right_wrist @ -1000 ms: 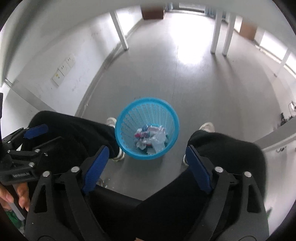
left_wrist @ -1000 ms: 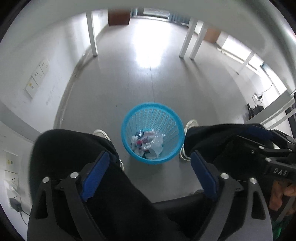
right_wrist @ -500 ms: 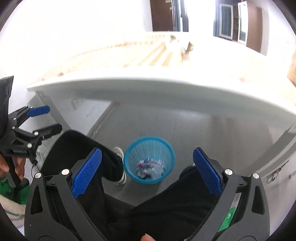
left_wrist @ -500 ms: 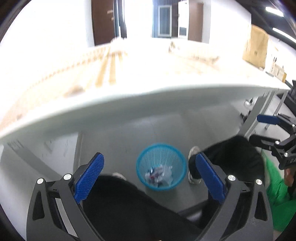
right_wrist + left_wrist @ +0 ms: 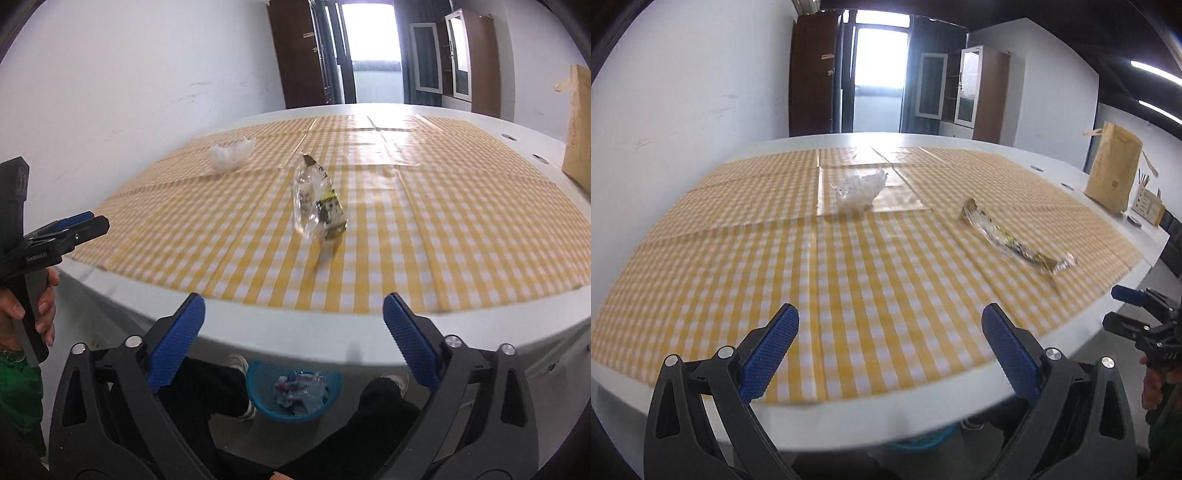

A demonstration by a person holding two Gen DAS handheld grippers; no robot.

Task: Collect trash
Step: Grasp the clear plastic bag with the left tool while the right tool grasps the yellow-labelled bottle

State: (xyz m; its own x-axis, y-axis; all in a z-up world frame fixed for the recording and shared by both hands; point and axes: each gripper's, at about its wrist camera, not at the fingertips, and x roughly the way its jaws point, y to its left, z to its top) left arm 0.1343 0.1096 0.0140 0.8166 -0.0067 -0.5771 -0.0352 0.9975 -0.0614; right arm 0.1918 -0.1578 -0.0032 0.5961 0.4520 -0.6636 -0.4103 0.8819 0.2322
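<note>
A crumpled clear plastic wad (image 5: 860, 188) (image 5: 232, 153) lies far back on the yellow checked tablecloth (image 5: 849, 266). A long clear wrapper with yellow and black print (image 5: 1015, 236) (image 5: 317, 203) lies nearer, to the right. My left gripper (image 5: 889, 321) hovers over the cloth's near edge, open and empty. My right gripper (image 5: 292, 308) hangs just off the table's front edge; its jaws are closing with nothing between them. On the floor under the table stands a blue mesh basket (image 5: 291, 391) holding several scraps.
A brown paper bag (image 5: 1112, 173) stands at the table's right end. The person's legs in black trousers (image 5: 207, 384) flank the basket. A white wall runs along the left. Brown cabinets and a bright doorway are behind the table.
Both grippers have risen from under the table, where they looked down at the basket, to above its front edge. The tabletop and the two wrappers have come into view.
</note>
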